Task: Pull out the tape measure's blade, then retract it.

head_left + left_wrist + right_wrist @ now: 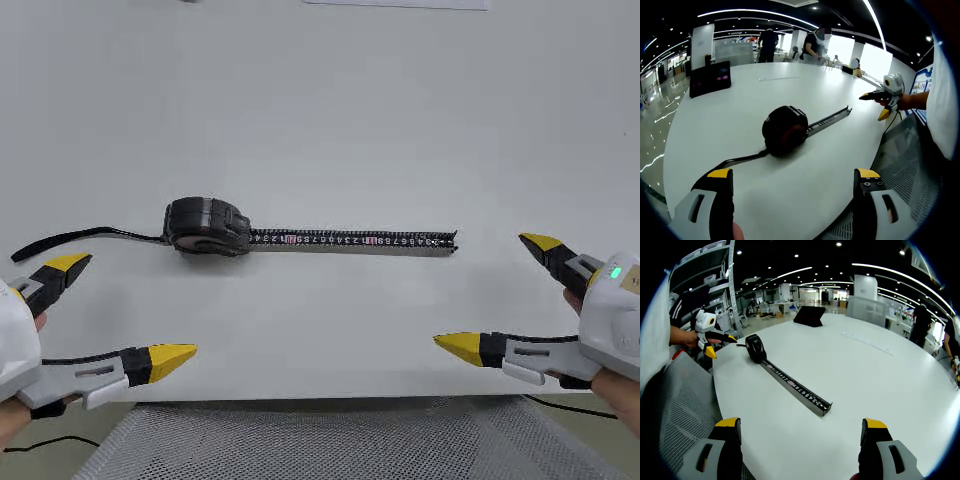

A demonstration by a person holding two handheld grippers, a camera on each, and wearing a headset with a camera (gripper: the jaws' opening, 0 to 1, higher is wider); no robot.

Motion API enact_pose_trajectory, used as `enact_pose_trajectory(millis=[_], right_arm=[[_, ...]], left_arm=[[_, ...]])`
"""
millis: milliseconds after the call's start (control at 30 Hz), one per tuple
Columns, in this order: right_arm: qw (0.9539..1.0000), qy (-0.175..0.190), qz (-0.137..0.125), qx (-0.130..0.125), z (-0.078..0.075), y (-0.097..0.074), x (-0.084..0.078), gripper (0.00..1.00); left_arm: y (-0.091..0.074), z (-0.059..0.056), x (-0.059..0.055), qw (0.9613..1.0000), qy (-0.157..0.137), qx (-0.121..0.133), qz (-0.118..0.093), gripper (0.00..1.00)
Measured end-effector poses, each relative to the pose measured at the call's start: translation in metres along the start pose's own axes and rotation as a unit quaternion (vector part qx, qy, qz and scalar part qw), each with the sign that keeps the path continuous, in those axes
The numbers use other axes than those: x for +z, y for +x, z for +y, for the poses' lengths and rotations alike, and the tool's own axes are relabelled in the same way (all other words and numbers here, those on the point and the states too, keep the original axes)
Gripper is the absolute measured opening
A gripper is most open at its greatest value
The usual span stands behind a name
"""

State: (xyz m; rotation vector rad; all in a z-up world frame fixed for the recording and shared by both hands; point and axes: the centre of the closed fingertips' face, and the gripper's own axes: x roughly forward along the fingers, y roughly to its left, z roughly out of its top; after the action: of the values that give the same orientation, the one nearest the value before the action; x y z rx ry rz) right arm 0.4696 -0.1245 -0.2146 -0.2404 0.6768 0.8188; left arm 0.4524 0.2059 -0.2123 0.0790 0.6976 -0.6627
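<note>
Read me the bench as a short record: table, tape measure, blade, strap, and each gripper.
table: white
tape measure: black, lying on table
blade: extended, flat on table, tip toward right gripper
strap: black, trails from tape measure's opposite side
left gripper: open, empty, apart from tape measure
right gripper: open, empty, apart from blade tip

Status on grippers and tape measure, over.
Left gripper open, empty, near tape measure. Right gripper open, empty, near blade tip. Blade out, flat on table. Nothing in the way.
</note>
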Motion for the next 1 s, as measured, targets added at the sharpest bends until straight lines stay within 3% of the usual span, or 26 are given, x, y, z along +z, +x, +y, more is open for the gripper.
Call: enact_pose_trajectory(millis=[1000], right_arm=[[1.0, -0.008, 0.0, 0.005, -0.002, 0.003, 0.005, 0.99]], left_arm=[[0.016, 0.001, 0.017, 0.9999, -0.008, -0.002, -0.009, 0.98]])
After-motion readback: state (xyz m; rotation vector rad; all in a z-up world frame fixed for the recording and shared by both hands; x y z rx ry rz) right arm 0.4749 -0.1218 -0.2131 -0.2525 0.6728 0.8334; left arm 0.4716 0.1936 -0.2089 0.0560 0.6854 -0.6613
